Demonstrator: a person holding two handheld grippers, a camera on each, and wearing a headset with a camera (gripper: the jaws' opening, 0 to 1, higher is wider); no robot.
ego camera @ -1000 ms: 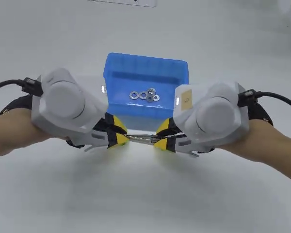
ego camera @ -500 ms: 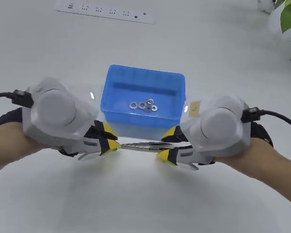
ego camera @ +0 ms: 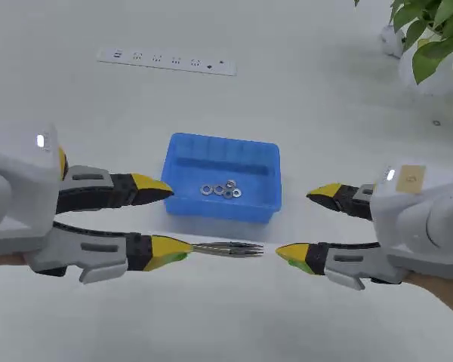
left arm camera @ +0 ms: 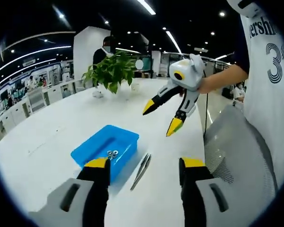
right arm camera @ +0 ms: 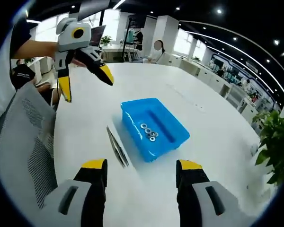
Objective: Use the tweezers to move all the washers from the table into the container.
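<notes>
Lying on the desk (ego camera: 226,317), the tweezers (ego camera: 228,248) had one end hidden behind the left tongs (ego camera: 180,220). Those and the right tongs (ego camera: 294,224) gaped wide, empty.

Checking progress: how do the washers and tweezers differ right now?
The washers lie clustered inside the blue container; the tweezers lie outside it on the table. The washers are small rings; the tweezers are one long thin tool. Both are silvery, and nothing holds either.
</notes>
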